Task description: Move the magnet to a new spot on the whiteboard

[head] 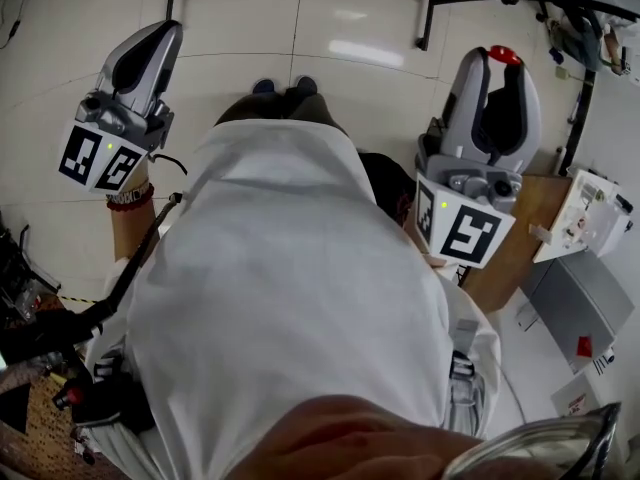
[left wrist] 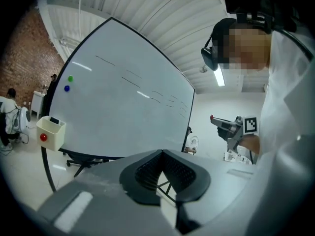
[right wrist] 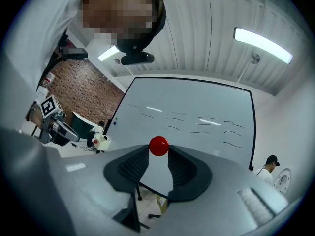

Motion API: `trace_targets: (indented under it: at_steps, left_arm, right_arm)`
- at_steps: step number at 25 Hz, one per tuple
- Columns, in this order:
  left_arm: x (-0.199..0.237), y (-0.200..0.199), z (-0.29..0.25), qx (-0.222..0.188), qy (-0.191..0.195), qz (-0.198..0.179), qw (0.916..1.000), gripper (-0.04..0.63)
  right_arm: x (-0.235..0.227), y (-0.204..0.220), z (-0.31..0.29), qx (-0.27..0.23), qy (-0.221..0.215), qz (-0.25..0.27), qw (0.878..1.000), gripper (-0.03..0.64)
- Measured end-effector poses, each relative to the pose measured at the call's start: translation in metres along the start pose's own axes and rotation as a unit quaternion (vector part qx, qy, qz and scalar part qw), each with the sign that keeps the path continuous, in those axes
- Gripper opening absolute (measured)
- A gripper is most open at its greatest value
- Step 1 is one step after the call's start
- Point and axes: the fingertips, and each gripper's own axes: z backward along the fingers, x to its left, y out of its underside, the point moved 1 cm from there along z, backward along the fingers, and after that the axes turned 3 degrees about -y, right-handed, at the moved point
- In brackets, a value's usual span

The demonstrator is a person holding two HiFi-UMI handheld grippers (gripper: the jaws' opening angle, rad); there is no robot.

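A round red magnet [right wrist: 158, 146] sits pinched between the tips of my right gripper [right wrist: 158, 150], which is shut on it. In the head view the same red magnet [head: 506, 55] shows at the tip of the right gripper [head: 503, 63], held out over the floor. The whiteboard [right wrist: 197, 124] stands ahead, apart from the magnet, with faint pen strokes on it. My left gripper [left wrist: 162, 152] is shut with nothing in it, its tips meeting. It points toward the whiteboard [left wrist: 123, 107] from the side; in the head view the left gripper [head: 165, 30] is at the upper left.
A green magnet [left wrist: 70, 78] and a blue magnet [left wrist: 67, 88] stick near the board's left edge. A cream box [left wrist: 50, 132] with a red dot hangs at its lower left. Black wheeled board legs [left wrist: 78, 160] stand on the tiled floor. People stand far off at both sides.
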Motion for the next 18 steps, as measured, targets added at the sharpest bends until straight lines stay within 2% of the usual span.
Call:
trace_targets:
  at_steps: [6,8,12,18]
  left_arm:
    - [0.0,0.007,0.0,-0.005,0.029,0.01,0.9995,0.006]
    - [-0.001,0.008,-0.001,-0.001,0.031,0.003,0.9995,0.006]
    - [-0.006,0.008,-0.006,0.007,0.031,-0.006,0.9995,0.006]
    - [-0.002,-0.031,-0.073,-0.012,0.031,-0.018,0.9993,0.006]
  right_arm:
    - [-0.005,-0.002,0.002,-0.012,0.018,-0.044,0.999,0.121]
    - [-0.004,-0.003,0.004,-0.008,0.021,-0.03,0.999,0.121]
    - [-0.001,-0.004,-0.005,-0.002,0.0,-0.019,1.0,0.121]
    - [-0.057,-0.001,-0.056,-0.028,-0.007,-0.032,0.999,0.121]
